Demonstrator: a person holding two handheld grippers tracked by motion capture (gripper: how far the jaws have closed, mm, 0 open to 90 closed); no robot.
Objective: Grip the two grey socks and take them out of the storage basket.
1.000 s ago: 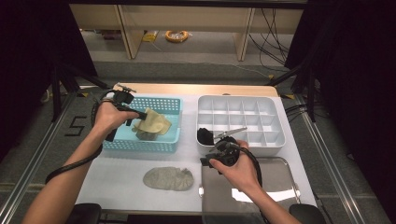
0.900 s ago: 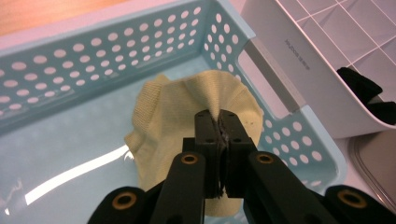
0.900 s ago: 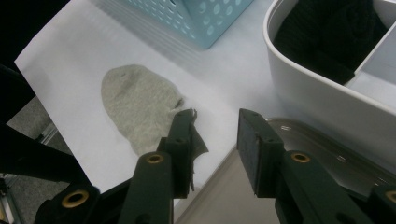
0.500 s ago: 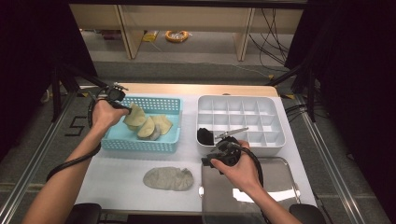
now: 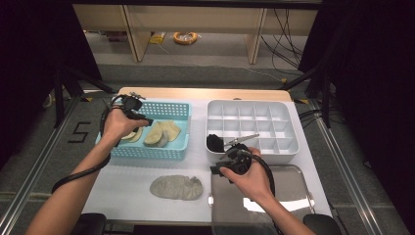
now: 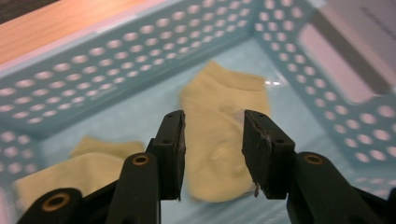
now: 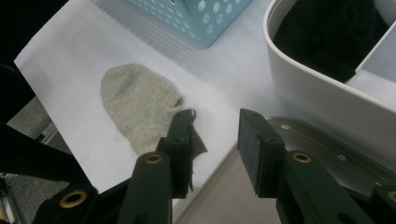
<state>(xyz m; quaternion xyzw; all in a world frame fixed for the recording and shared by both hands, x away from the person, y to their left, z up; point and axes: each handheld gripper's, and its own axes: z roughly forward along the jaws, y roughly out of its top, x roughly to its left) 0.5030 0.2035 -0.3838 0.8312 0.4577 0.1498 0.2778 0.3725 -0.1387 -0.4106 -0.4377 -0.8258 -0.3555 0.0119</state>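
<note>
From the high view, the left gripper [image 5: 131, 108] hung over the near-left part of the perforated turquoise plastic basket [image 5: 172, 108], where several pale yellow cotton socks [image 5: 161, 133] lay loose on the floor of it. The right gripper [image 5: 231, 160] rested between the white plastic compartment tray [image 5: 288, 147] and the shiny steel tray [image 5: 293, 181], with nothing in it. A flat grey-green sock [image 5: 176, 187] lay alone on the white tabletop [image 5: 132, 196], just left of the steel tray. A black balled sock [image 5: 214, 142] sat in the near-left cell of the compartment tray.

In the left gripper view, the jaws had just been opening and stood about half apart. A pale yellow sock [image 6: 219, 140] lay beyond and below them on the basket floor, blurred, with no pad pressing on it; another yellow sock [image 6: 79, 168] lay to the left.

In the right gripper view, the jaws stood well apart and empty above the edge of the steel tray [image 7: 327, 154], the grey-green sock [image 7: 135, 102] beside the left jaw, apart from it.

By my judgement the sorting was at an early stage: one black sock was filed, while the yellow ones in the basket and the grey-green one on the table were left to handle.
</note>
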